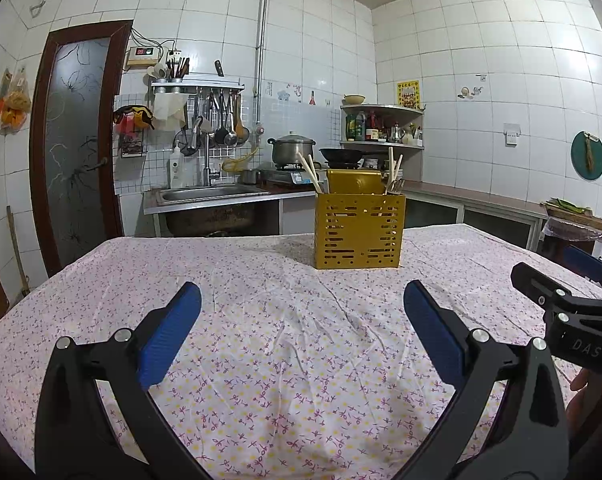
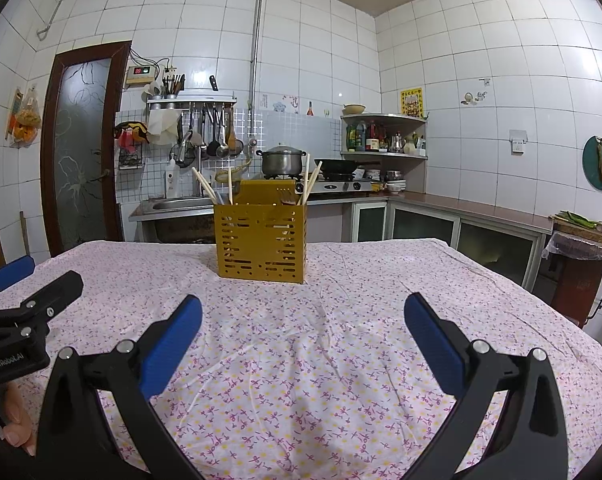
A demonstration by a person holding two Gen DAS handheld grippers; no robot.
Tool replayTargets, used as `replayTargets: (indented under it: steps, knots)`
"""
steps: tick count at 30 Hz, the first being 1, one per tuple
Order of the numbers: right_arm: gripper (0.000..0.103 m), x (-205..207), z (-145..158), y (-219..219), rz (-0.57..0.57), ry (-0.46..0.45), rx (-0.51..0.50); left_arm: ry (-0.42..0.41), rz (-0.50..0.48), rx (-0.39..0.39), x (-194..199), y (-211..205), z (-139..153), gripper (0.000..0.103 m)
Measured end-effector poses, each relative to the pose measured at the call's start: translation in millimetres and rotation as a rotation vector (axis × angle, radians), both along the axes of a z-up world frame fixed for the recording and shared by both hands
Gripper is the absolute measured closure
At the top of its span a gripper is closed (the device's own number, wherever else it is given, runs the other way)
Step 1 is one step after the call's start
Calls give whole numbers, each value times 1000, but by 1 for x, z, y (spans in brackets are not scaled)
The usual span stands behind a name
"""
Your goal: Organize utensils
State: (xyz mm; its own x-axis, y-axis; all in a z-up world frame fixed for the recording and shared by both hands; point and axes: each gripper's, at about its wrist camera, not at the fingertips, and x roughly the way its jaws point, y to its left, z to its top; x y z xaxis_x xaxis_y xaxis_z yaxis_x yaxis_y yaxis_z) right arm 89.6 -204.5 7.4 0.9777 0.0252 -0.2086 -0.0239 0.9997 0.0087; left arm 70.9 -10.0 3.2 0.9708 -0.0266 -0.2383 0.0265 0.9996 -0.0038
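Observation:
A yellow slotted utensil holder stands upright on the floral tablecloth, toward the far side of the table. Wooden chopsticks and other utensils stick out of its top. My left gripper hovers open over the cloth, well short of the holder, with nothing between its blue pads. My right gripper is likewise open and empty, and it also shows at the right edge of the left wrist view as black fingers. No loose utensils lie on the cloth.
Behind the table are a steel sink, a stove with a pot and a wok, a corner shelf of bottles and a brown door. A hand holds the left gripper's handle.

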Motion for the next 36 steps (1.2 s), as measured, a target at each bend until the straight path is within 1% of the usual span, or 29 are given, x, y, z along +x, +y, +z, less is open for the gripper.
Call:
replayTargets:
  steps: [36]
  knots:
    - [4, -1, 1, 0, -2, 0, 1, -13, -5, 4, -2, -1, 4, 5]
